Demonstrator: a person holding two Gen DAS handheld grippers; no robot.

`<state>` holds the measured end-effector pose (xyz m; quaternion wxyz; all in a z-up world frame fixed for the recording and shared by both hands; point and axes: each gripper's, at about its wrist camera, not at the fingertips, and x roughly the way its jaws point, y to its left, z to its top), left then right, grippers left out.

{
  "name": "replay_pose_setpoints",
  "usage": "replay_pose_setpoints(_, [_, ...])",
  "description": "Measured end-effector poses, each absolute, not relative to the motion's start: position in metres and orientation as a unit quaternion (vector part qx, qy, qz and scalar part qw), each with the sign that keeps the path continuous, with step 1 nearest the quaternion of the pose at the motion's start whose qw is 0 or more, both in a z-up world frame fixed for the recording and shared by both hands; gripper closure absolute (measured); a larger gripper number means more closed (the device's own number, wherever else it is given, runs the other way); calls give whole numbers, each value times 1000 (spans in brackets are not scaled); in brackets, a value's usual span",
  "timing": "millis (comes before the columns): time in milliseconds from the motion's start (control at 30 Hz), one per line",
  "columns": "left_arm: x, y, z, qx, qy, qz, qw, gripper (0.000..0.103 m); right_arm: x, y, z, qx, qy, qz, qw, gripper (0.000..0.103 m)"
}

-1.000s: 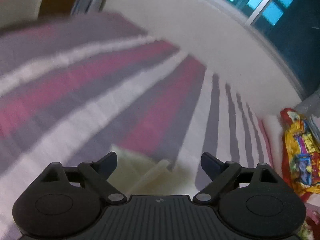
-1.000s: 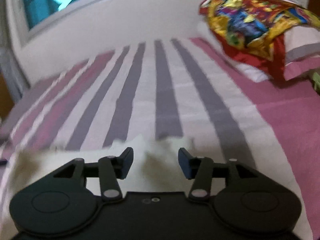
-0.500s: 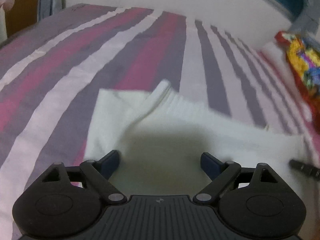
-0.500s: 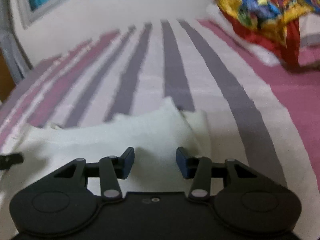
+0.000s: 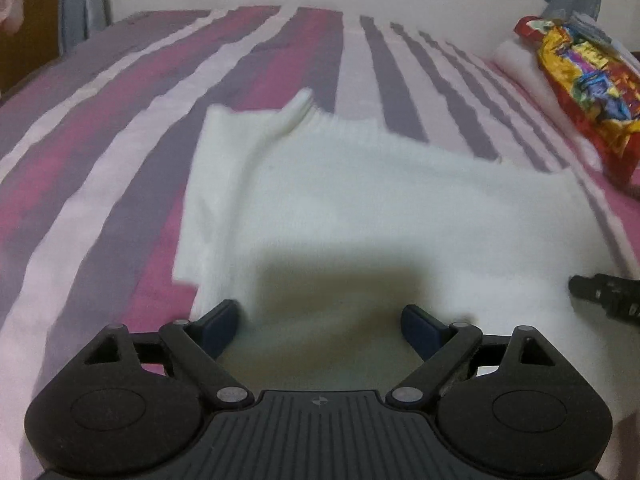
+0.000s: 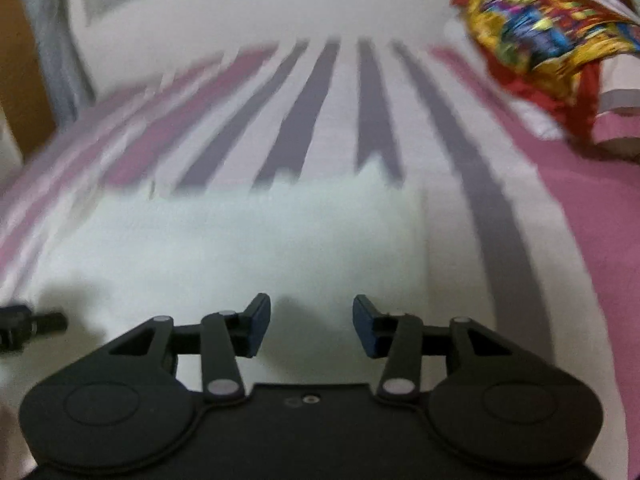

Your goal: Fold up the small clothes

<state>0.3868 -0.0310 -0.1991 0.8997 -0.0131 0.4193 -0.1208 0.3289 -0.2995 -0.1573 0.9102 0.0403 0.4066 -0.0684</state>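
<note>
A white knitted garment (image 5: 360, 200) lies spread flat on the striped bed, with a ribbed part sticking up at its far left. It also shows in the right wrist view (image 6: 256, 240). My left gripper (image 5: 320, 326) is open and empty, low over the garment's near left part. My right gripper (image 6: 311, 326) is open and empty over the garment's near right part. The tip of the right gripper (image 5: 604, 298) shows at the right edge of the left wrist view. The tip of the left gripper (image 6: 28, 324) shows at the left edge of the right wrist view.
The bed sheet (image 5: 120, 140) has pink, grey and white stripes. A colourful red and yellow cloth (image 5: 588, 80) lies on pillows at the far right, also in the right wrist view (image 6: 536, 36). A white wall (image 6: 240, 20) and a window stand behind the bed.
Both grippers have drawn back toward the near side, so much more of the white garment shows in front of them. Both stay open and empty.
</note>
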Motion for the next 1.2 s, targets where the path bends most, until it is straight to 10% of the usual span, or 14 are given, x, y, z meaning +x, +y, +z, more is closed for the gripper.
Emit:
replay_pose_setpoints(600, [333,-8,-172,-40,405,-136,903,14,257,-282,-158,9,429,-42,902,54])
replay_pose_setpoints(1200, [505,-23,-200,-98,403,-29,910,14,400,-324,-159,11,378,-110,919,46])
